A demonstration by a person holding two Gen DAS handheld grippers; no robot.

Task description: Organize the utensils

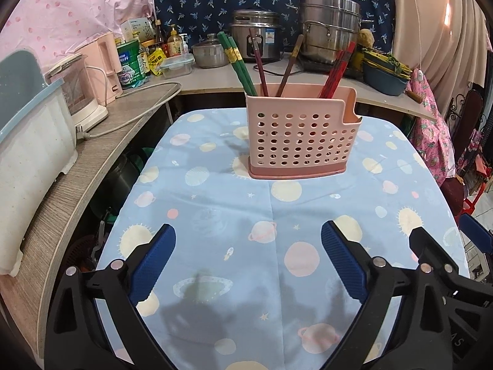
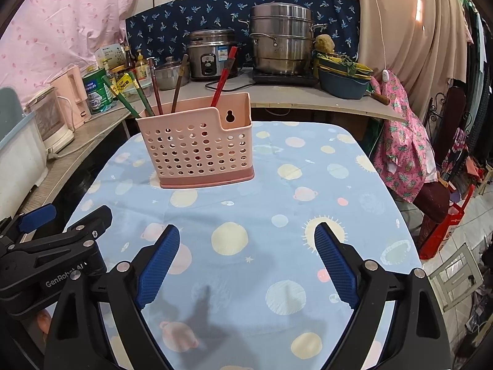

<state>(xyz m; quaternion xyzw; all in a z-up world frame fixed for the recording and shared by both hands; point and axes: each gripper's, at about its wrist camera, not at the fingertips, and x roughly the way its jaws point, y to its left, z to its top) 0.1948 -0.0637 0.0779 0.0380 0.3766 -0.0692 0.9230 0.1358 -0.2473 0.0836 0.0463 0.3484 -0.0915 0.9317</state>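
1. Pink holder (image 1: 302, 137) standing upright at the far middle of the counter (image 1: 215, 215), with green chopsticks (image 1: 243, 71), brown ones and red chopsticks (image 1: 336, 72) already inside.
2. Both claws apart and empty: left claw (image 1: 248, 240), right claw (image 2: 246, 239).
3. Probably done; best to keep claws away from the sticks.
4. Blue planet cloth underneath.
5. Behind: rice cooker (image 2: 211, 58), steel steamer pot (image 2: 282, 43).

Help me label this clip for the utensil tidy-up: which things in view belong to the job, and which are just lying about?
Belongs to the job:
- pink utensil holder
- green chopsticks
- red chopsticks
- brown chopsticks
- left hand-held gripper, open, empty
- right hand-held gripper, open, empty

Just lying about:
- rice cooker
- steel steamer pot
- pink kettle
- green tin
- blue basin
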